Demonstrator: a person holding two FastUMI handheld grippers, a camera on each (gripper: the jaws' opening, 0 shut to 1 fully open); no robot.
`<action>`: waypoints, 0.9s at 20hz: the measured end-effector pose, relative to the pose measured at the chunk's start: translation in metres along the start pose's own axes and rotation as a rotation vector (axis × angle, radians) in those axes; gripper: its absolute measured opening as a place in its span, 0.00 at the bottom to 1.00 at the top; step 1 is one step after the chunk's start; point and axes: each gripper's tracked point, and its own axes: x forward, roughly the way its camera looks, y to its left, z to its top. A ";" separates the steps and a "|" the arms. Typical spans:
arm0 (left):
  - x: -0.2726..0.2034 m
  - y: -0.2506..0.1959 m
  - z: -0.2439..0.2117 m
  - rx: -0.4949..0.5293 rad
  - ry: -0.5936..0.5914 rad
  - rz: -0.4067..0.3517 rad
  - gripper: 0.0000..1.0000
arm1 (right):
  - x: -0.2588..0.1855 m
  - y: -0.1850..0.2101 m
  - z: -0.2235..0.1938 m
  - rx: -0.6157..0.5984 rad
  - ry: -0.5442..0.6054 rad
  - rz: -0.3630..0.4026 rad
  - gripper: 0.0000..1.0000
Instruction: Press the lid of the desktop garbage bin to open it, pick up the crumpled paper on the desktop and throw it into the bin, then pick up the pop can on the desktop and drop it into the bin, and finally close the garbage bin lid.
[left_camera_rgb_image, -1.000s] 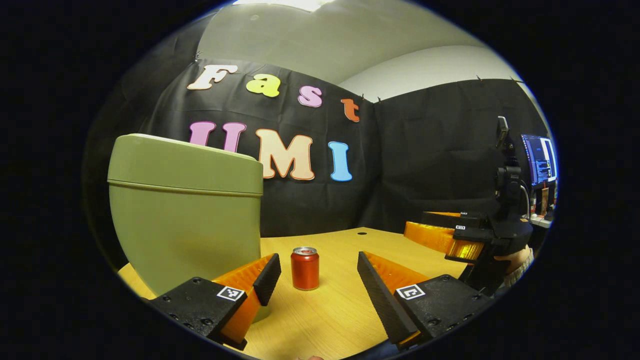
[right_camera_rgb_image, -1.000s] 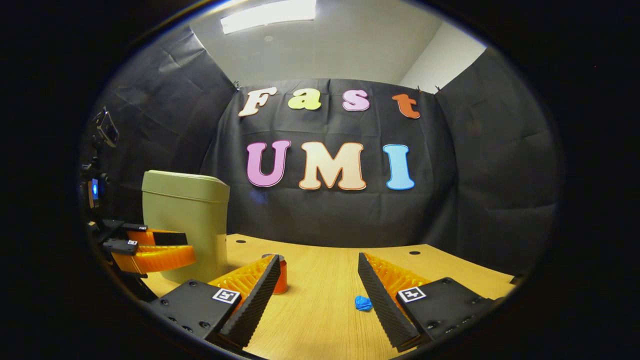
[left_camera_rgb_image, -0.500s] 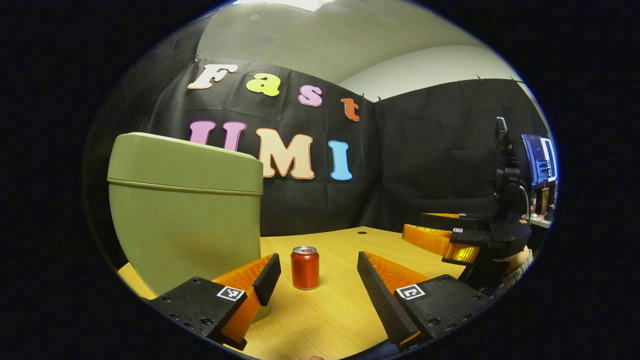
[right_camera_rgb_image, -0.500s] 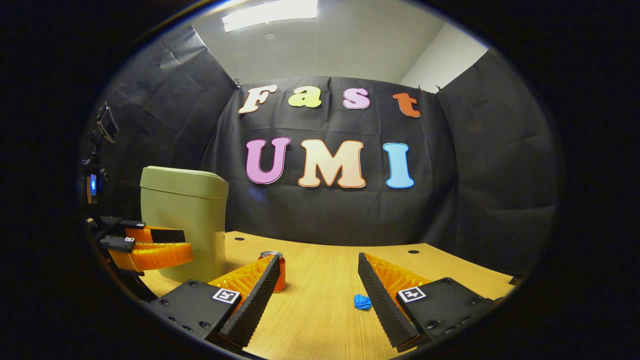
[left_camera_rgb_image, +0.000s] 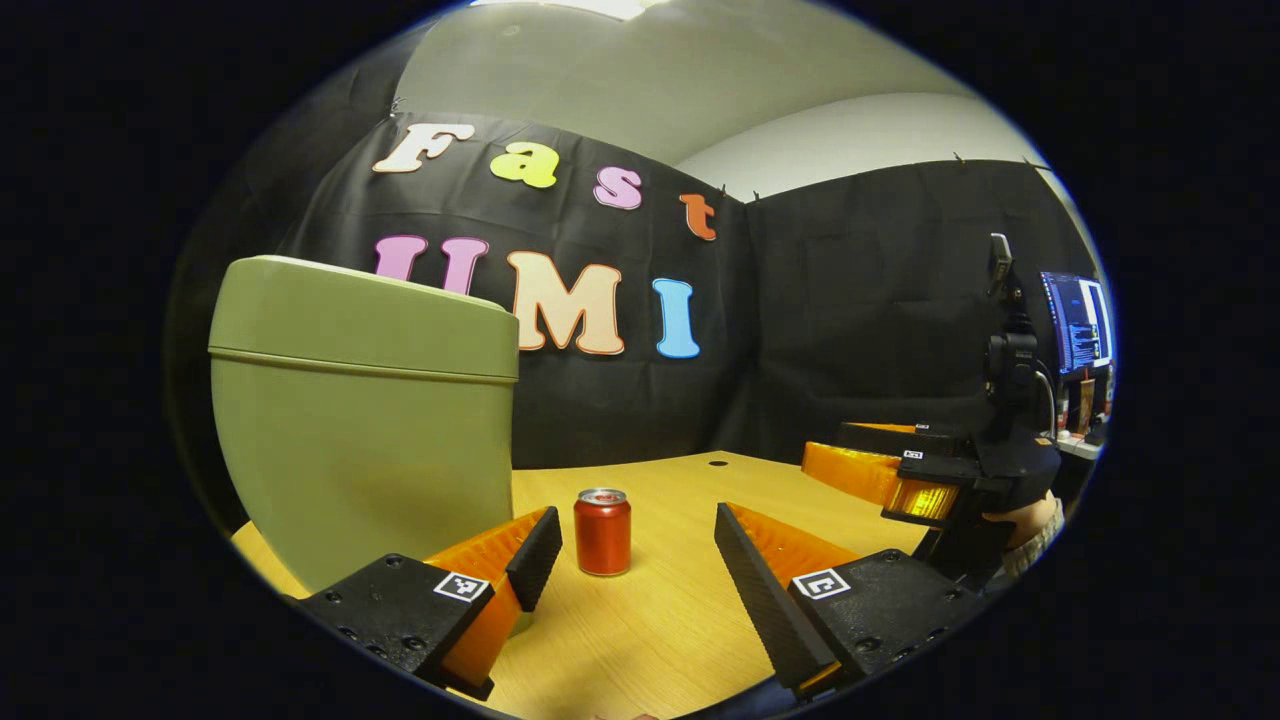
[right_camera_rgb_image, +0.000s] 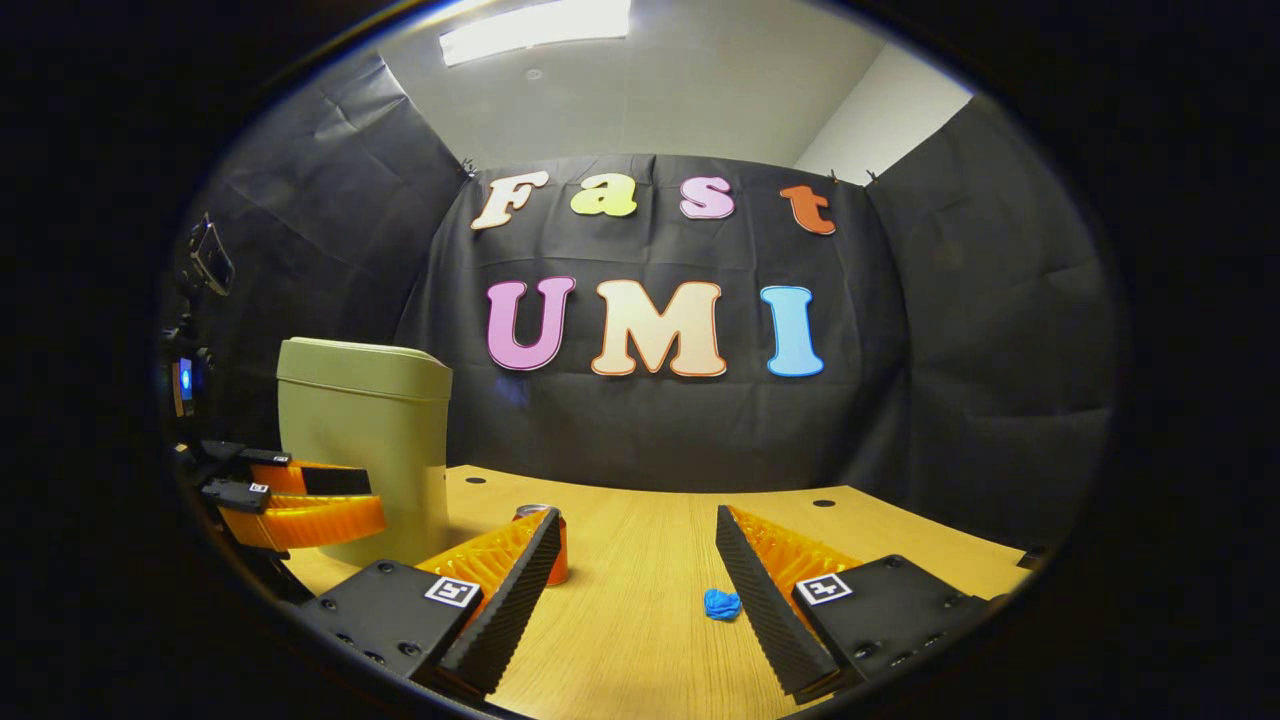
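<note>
— While the lid of the tall olive-green plastic bin (left_camera_rgb_image: 365, 420) is kept down, where are the pieces found?

— The red metal pop can (left_camera_rgb_image: 602, 531) is stood on the pale wooden worktop (right_camera_rgb_image: 640, 620) beside the bin; the crumpled blue paper (right_camera_rgb_image: 720, 604) is laid near the right claw (right_camera_rgb_image: 633, 570). Both it and the left claw (left_camera_rgb_image: 637, 560) are held spread, with nothing gripped.

Bare tabletop (right_camera_rgb_image: 650, 610) lies open ahead of my right claw (right_camera_rgb_image: 635, 590); the bin (left_camera_rgb_image: 365, 410) walls off the left edge beside my left claw (left_camera_rgb_image: 635, 575).

Dim booth, glaring ceiling light (right_camera_rgb_image: 535, 28) (overhead), sharp focus, edges fisheye-bent.
</note>
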 end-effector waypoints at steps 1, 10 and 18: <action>0.001 0.000 0.000 0.000 -0.001 -0.003 0.94 | 0.000 0.000 0.000 0.001 -0.001 0.001 0.98; 0.000 -0.001 0.001 0.013 0.012 -0.018 0.59 | 0.003 -0.001 -0.005 0.001 0.007 -0.003 0.98; -0.004 0.009 0.016 -0.018 0.022 -0.015 0.00 | 0.006 0.000 -0.010 -0.022 0.015 -0.001 0.98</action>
